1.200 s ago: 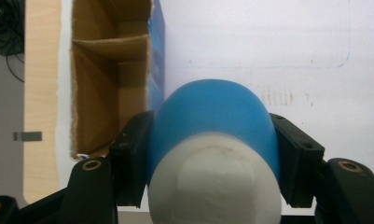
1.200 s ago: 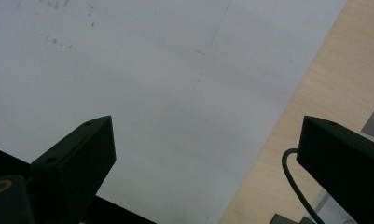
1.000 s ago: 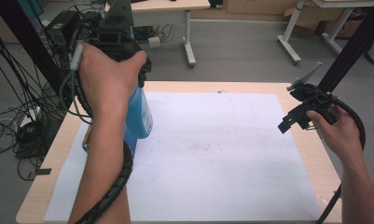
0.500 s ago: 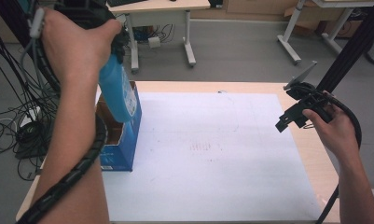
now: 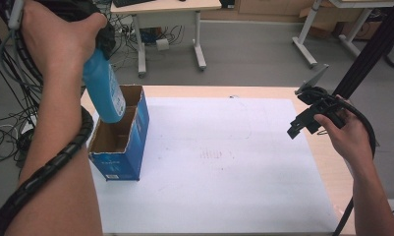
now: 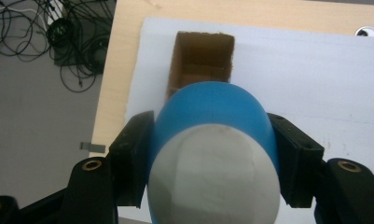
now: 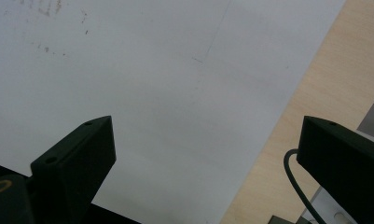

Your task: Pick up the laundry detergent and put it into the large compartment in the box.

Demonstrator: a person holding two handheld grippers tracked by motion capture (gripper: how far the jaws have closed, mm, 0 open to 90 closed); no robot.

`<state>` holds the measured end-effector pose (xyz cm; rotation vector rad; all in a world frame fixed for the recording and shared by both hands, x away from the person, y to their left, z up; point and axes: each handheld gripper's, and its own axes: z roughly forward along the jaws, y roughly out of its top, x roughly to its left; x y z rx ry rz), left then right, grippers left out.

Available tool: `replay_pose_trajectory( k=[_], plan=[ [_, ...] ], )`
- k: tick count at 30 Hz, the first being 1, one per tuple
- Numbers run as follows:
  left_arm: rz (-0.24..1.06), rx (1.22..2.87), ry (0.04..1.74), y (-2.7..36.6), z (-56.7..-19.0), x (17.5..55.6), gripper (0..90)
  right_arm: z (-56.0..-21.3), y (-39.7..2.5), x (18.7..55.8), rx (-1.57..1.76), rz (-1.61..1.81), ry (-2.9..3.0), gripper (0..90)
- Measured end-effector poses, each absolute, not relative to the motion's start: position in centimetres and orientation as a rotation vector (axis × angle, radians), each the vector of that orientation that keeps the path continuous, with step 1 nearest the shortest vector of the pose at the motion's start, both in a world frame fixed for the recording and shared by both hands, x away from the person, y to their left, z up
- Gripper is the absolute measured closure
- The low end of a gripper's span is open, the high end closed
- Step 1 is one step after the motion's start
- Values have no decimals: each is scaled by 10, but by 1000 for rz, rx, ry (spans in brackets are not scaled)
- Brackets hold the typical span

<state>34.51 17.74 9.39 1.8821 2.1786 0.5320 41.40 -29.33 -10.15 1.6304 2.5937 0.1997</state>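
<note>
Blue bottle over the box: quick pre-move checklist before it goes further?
1. Grip: left gripper has its jaws on both sides of the blue bottle, just below its pale cap. Ok.
2. Bottle clear of the box: in the high view its lower end overlaps the box opening; whether it is out or partly inside, cannot tell.
3. Blue cardboard box: stands upright on the white sheet, top open. Ok.
4. Box interior: the visible compartments look empty in the left gripper view. Ok.
5. Right gripper: jaws wide apart, holding nothing, over the table's right side, well away from the box. Ok.
</note>
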Motion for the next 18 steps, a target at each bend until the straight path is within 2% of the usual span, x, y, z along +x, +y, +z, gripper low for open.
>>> replay_pose_trajectory(
  k=[18],
  plan=[
    [481,1887,2238,208,40,375,387,-108,-292,420,1661,177,2575,44]
  ],
)
